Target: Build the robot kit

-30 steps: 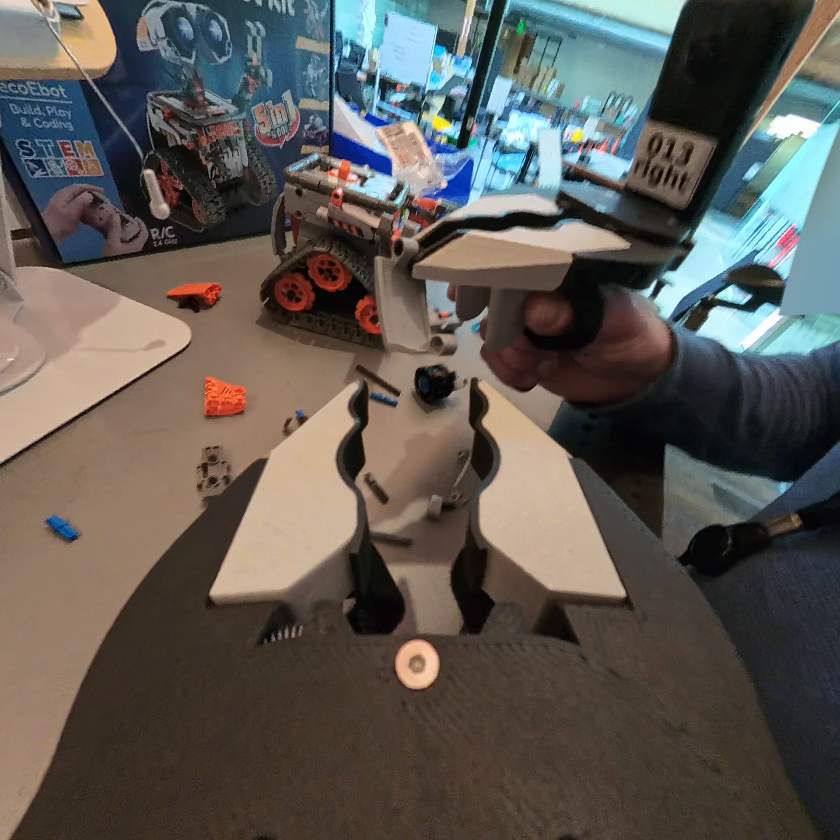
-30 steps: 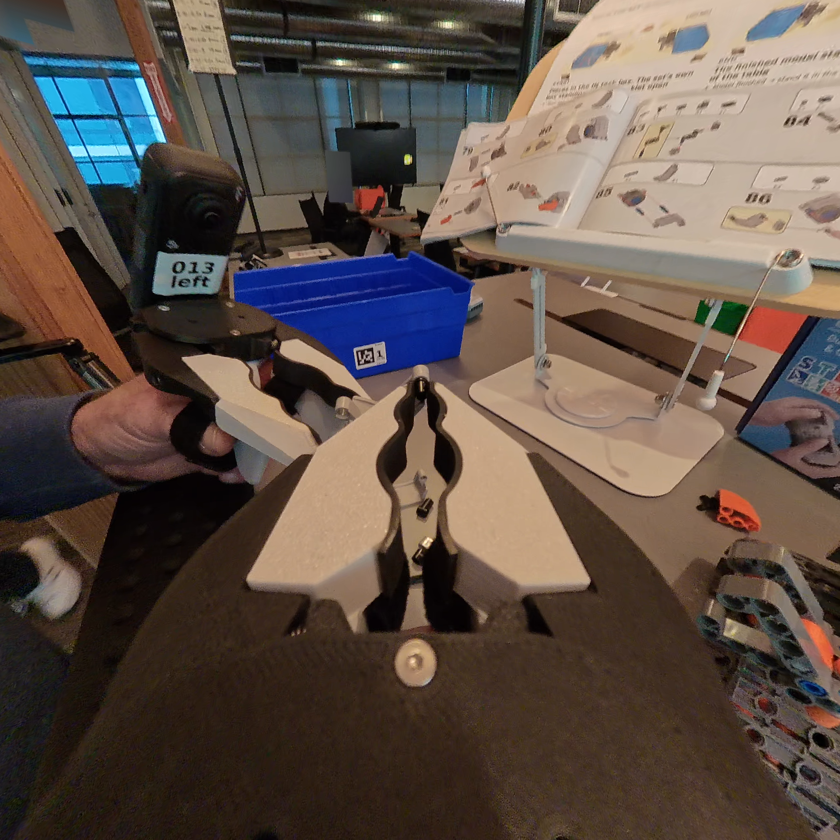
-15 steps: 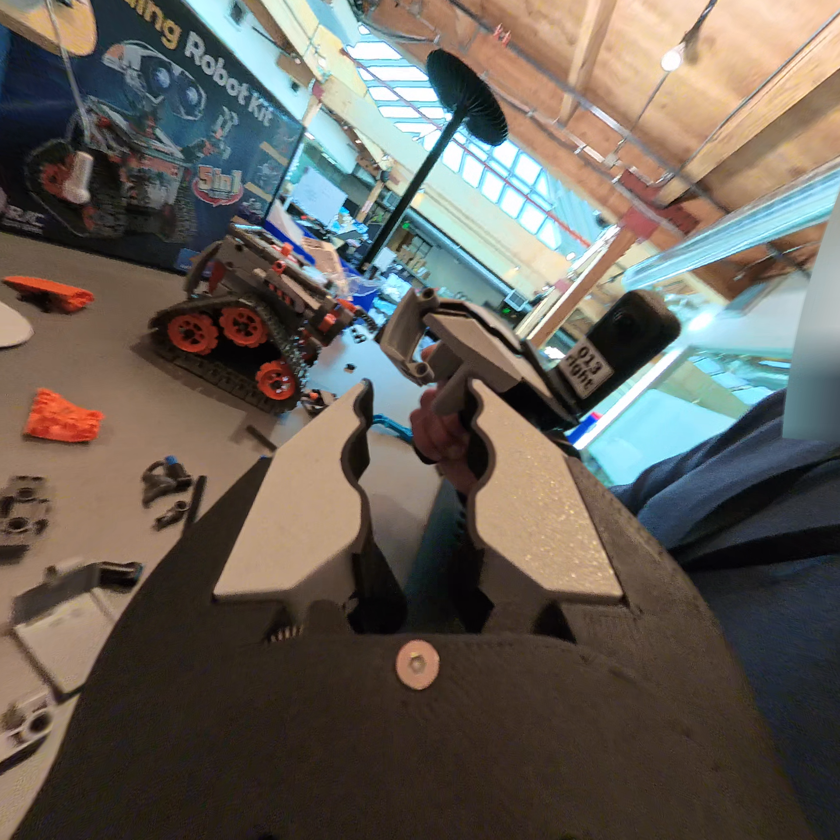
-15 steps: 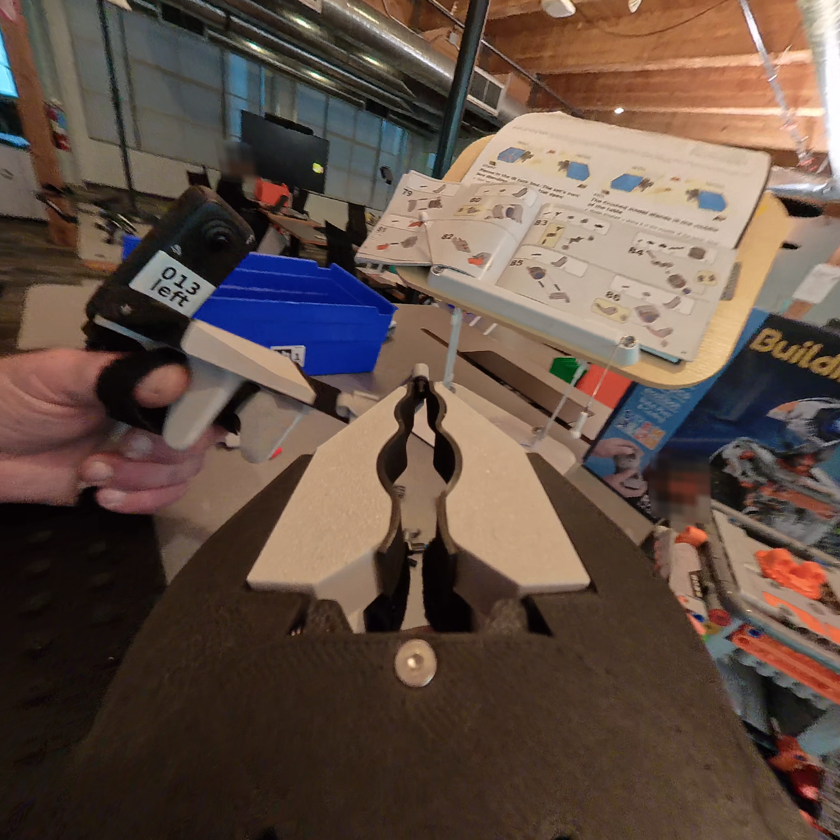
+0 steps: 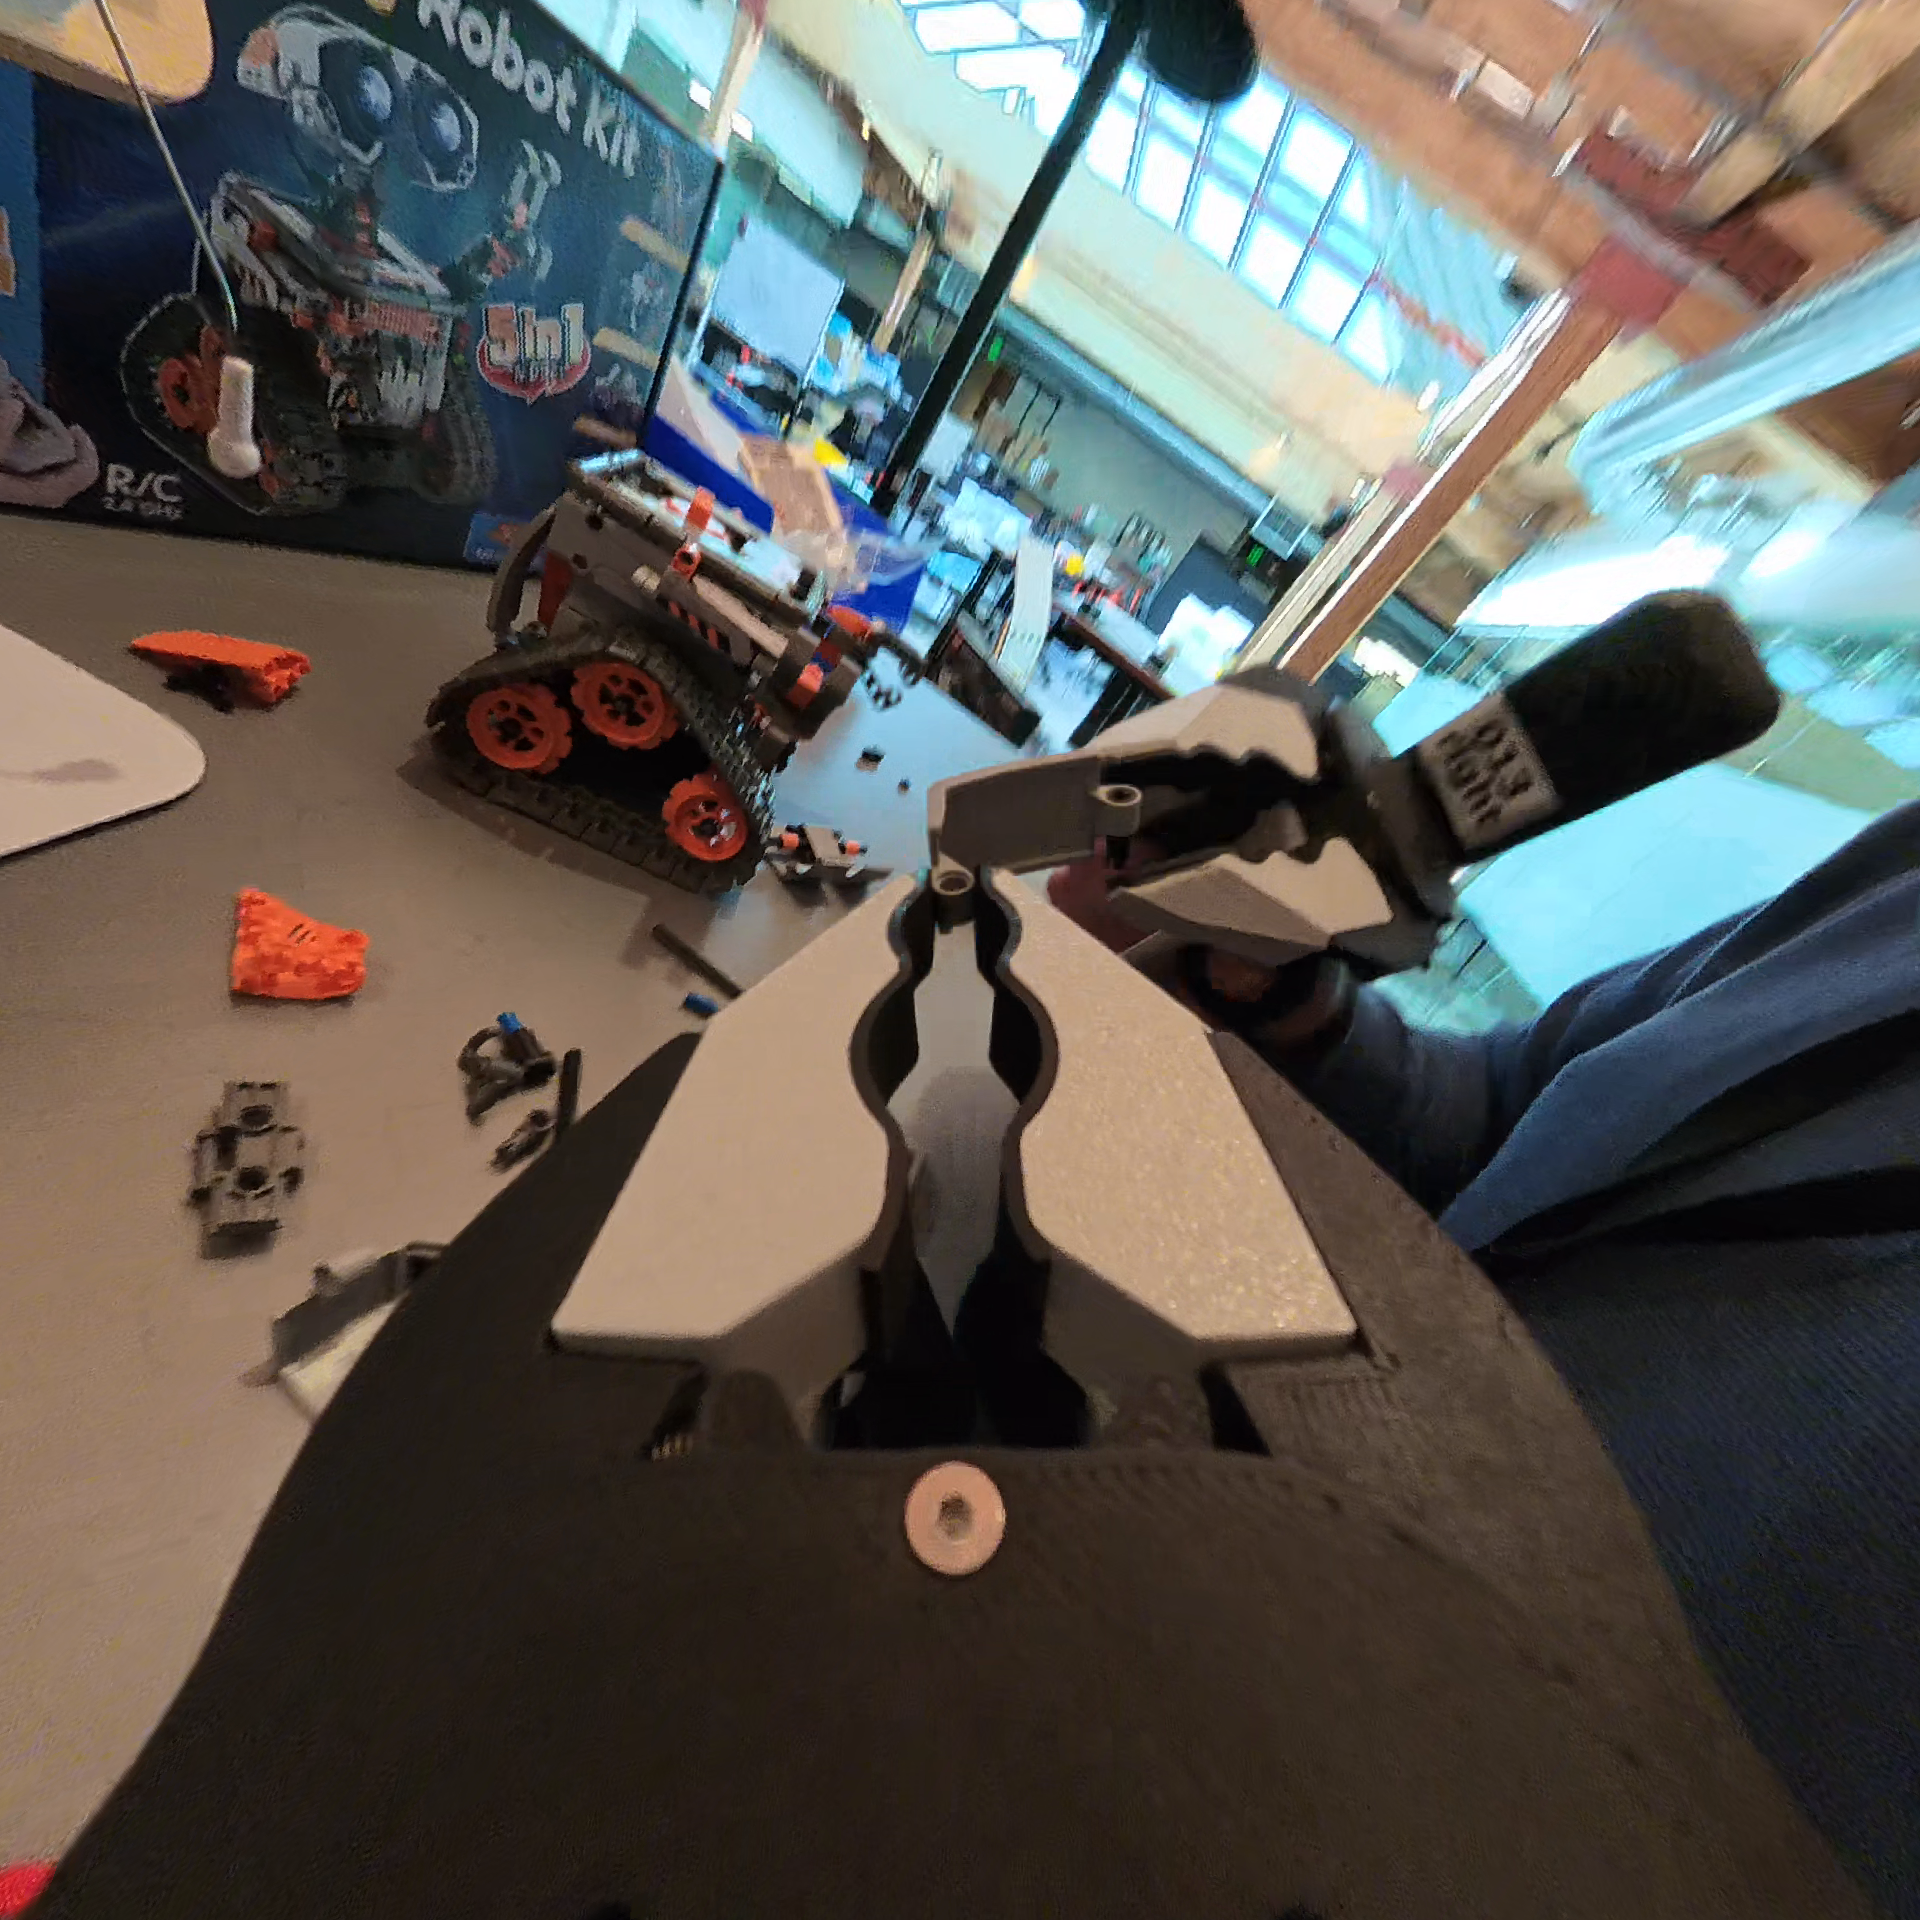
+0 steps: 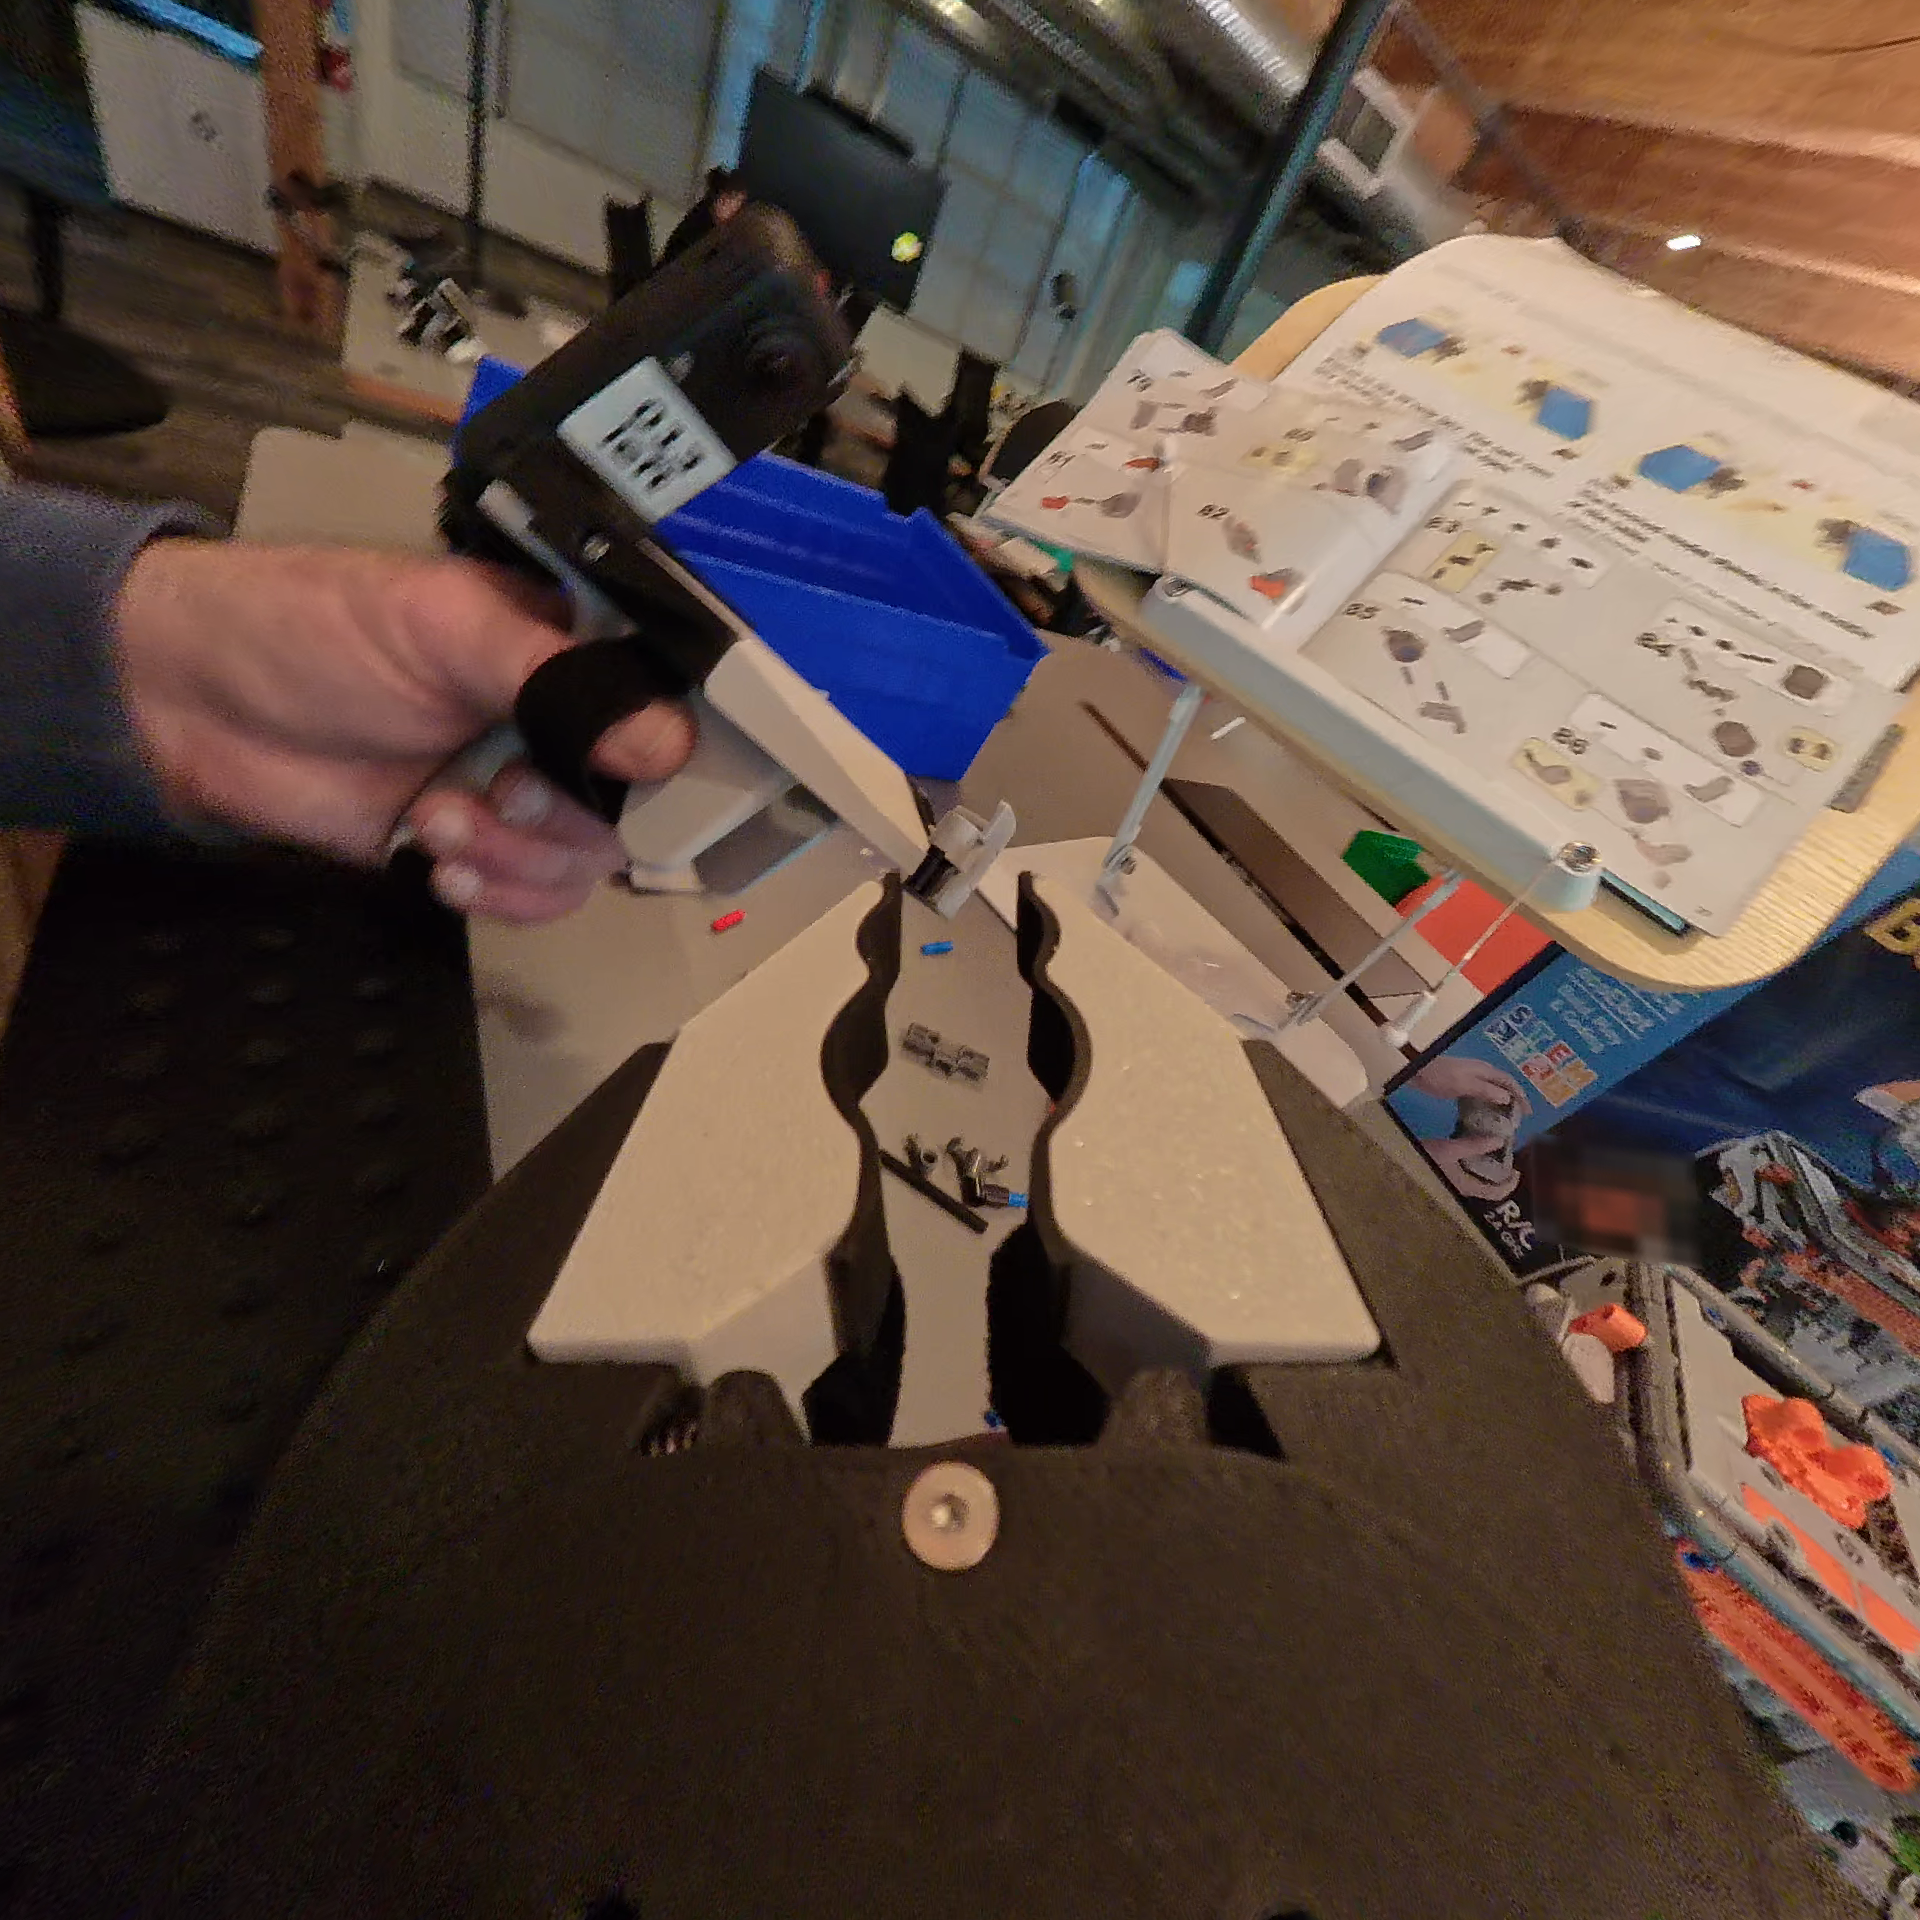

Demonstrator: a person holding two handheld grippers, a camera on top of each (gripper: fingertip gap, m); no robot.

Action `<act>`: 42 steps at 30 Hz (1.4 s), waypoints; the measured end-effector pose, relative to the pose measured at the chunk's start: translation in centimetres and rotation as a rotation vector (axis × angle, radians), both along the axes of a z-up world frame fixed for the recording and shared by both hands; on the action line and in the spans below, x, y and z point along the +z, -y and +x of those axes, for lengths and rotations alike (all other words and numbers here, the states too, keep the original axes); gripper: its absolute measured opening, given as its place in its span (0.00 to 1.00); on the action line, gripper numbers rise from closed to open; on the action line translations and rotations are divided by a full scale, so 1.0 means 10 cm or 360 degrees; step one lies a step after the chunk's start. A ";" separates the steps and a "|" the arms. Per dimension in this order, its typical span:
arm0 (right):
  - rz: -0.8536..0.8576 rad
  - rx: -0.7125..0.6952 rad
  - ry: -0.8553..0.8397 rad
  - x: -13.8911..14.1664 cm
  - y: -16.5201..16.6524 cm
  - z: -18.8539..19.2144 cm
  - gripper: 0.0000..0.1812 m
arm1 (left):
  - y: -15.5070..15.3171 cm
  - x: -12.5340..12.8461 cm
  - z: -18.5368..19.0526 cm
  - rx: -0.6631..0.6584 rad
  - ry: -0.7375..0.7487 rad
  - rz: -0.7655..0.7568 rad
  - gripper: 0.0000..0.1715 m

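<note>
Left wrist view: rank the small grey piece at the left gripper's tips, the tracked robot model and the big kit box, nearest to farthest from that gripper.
1. Small grey piece, pinched at the left gripper tips.
2. Tracked robot model, ahead to the left on the table.
3. Kit box, upright behind the model, far left.

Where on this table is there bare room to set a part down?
Bare: the grey stretch between the white stand base, the orange piece and the tracked robot. Crowded: loose dark parts beside the left tool, which pinches a small grey piece.
</note>
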State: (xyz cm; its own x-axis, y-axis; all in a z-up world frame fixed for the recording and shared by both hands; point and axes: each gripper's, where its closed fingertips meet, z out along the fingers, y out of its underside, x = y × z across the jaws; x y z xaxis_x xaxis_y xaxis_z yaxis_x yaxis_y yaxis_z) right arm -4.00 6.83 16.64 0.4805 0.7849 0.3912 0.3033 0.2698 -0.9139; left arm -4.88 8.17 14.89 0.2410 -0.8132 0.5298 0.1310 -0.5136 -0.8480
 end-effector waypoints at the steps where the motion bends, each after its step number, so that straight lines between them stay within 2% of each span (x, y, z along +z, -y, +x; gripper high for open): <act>1: -0.0025 0.0041 0.0041 -0.01 0.02 0.02 0.13 | -0.01 -0.04 -0.03 -0.0022 -0.0119 0.0024 0.03; 5: -0.0106 0.0123 0.0104 0.00 0.01 0.17 0.16 | 0.05 -0.21 -0.13 -0.0208 -0.0538 0.0028 0.02; 8: -0.0142 0.0105 0.0137 -0.08 -0.04 0.29 0.13 | 0.09 -0.58 -0.27 -0.0346 -0.1014 -0.0025 0.02; 10: -0.0209 0.0095 0.0147 -0.18 -0.08 0.35 0.13 | 0.10 -0.77 -0.34 -0.0387 -0.1228 -0.0051 0.02; 13: -0.0275 0.0102 0.0145 -0.33 -0.10 0.38 0.12 | 0.20 -1.06 -0.42 -0.0556 -0.1547 -0.0088 0.03; 16: -0.0366 0.0117 0.0191 -0.52 -0.13 0.40 0.13 | 0.23 -1.23 -0.45 -0.0659 -0.1761 -0.0082 0.03; 22: -0.0472 0.0143 0.0318 -0.76 -0.13 0.43 0.13 | 0.18 -1.42 -0.44 -0.0713 -0.2070 -0.0007 0.03; 28: -0.0629 0.0243 0.0488 -0.96 0.02 0.50 0.13 | 0.14 -1.31 -0.40 -0.0618 -0.2000 0.0001 0.13; 31: -0.0687 0.0243 0.0624 -1.10 0.06 0.58 0.14 | 0.20 -1.26 -0.39 -0.0604 -0.1881 -0.0029 0.15; 37: -0.0699 0.0280 0.0605 -1.01 0.11 0.58 0.13 | 0.14 -1.25 -0.37 -0.0457 -0.1740 0.0065 0.17; 42: -0.0744 0.0354 0.0619 -1.03 0.20 0.41 0.14 | 0.15 -1.28 -0.35 -0.0411 -0.1670 0.0120 0.16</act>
State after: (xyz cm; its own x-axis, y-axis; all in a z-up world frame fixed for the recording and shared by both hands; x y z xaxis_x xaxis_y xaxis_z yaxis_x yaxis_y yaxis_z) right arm 0.06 4.79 6.33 0.1787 0.9791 0.0970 0.6187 -0.0352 -0.7848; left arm -8.43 6.69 2.14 0.3618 -0.9262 0.1057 -0.7830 -0.3635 -0.5047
